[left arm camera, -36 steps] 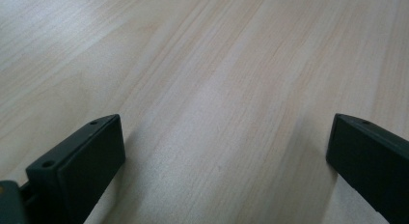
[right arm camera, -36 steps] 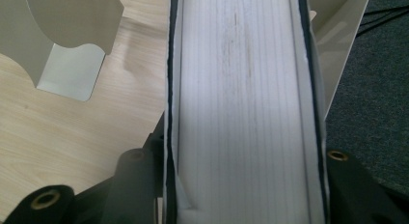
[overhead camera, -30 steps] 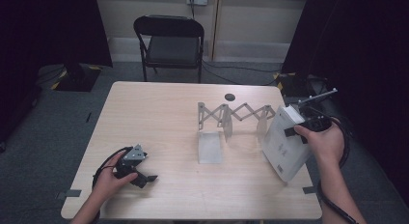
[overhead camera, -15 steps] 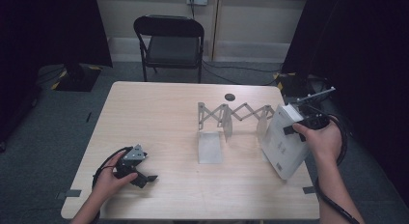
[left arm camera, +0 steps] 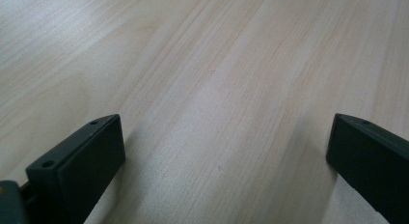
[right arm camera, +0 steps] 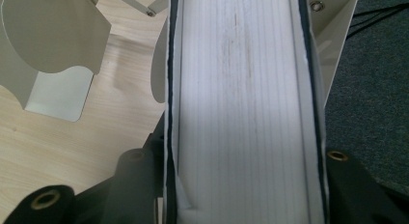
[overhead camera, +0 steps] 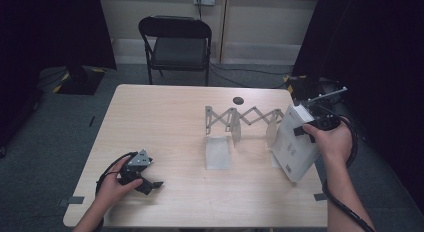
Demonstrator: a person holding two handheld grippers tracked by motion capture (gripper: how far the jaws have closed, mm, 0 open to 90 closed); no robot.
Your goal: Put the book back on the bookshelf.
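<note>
White pages of a thick book (right arm camera: pixel 241 108) are clamped between the jaws of the right gripper (overhead camera: pixel 320 127), beside the folding rack (overhead camera: pixel 240 123). The left gripper (left arm camera: pixel 222 151) is rested wide open and empty on the wooden surface (overhead camera: pixel 165 117).

Book (right arm camera: pixel 241 108) ends beyond frame edges

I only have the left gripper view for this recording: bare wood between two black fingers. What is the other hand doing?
Observer: The right gripper is shut on a thick white book, tilted at the table's right edge.
Operator: Anything near that book?
Observer: A pale metal accordion book rack stands just left of it, its dividers spread.
Operator: And where is my gripper?
Observer: The left gripper rests on the table's near left corner, fingers open, well apart from the rack.
</note>
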